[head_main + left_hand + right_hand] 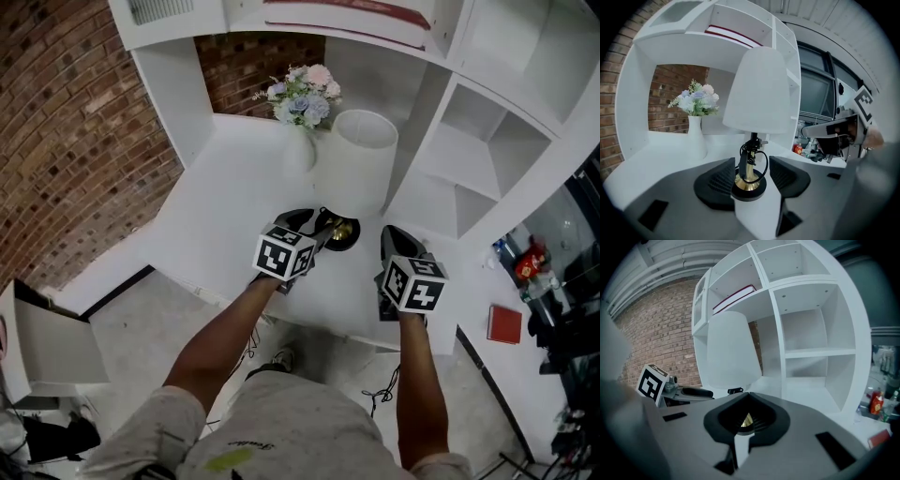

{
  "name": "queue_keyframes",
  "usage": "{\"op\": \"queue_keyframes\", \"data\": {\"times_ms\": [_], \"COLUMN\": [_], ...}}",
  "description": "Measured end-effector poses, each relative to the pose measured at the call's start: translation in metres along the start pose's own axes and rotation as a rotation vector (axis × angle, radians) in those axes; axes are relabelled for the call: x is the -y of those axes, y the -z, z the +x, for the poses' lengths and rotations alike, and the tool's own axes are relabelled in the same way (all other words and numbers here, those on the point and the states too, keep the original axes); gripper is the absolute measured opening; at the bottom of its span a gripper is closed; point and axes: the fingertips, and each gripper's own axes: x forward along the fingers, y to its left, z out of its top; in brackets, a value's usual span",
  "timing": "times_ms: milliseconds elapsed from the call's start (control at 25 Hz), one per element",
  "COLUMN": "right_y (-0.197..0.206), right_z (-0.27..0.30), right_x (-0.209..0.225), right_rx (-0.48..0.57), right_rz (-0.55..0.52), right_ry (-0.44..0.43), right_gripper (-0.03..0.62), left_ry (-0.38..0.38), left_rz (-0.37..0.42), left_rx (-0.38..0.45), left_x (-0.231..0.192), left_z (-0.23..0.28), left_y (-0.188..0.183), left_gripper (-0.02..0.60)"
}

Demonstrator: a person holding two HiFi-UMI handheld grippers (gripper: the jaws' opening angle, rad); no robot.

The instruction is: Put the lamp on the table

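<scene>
Head view: the table lamp (pixel 355 161) stands upright on the white surface (pixel 225 206), at the back, near the white shelving unit (pixel 487 141). A white vase of flowers (pixel 302 112) is just beside its shade, on the left. The left hand-held gripper (pixel 317 225) reaches to the lamp's foot. The right hand-held gripper (pixel 395 236) is near the foot on the right side, apart from it. A brick wall (pixel 66 131) is at the left, and a red book (pixel 504 323) lies lower at the right (on what it lies, I cannot tell).

Left gripper view: the jaws are released and stand wide apart. The round black foot with its brass part stands between them, and the pads do not press on it; a gap shows at the right jaw. A black cord (pixel 751 159) is wound round the stem.

Right gripper view: the jaws are clenched with their tips meeting, and they grasp nothing. Through the hollow behind the tips a small piece of brass shows (it lies beyond the jaws). The white shade rises at the upper left.
</scene>
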Motion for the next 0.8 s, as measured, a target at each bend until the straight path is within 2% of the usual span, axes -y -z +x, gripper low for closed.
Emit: {"op": "queue_keyframes", "data": {"times_ms": [360, 600, 800], "right_y": [-0.003, -0.006, -0.011], "right_z": [-0.011, -0.019, -0.028], "right_x": [-0.002, -0.006, -0.008], "right_rx": [-0.002, 0.009, 0.017], "right_rz": [-0.046, -0.064, -0.071], "right_ry": [-0.057, -0.09, -0.108], "right_gripper": [0.003, 0.003, 0.003], "left_ry": [-0.114, -0.194, -0.247], "left_rz": [-0.021, 0.013, 0.043], "left_rx": [0.047, 0.067, 0.073], "left_x": [0.001, 0.0, 0.004], "left_z": [-0.04, -0.067, -0.089], "left_y": [-0.024, -0.036, -0.04], "left_gripper": [0.171, 0.126, 0.065]}}
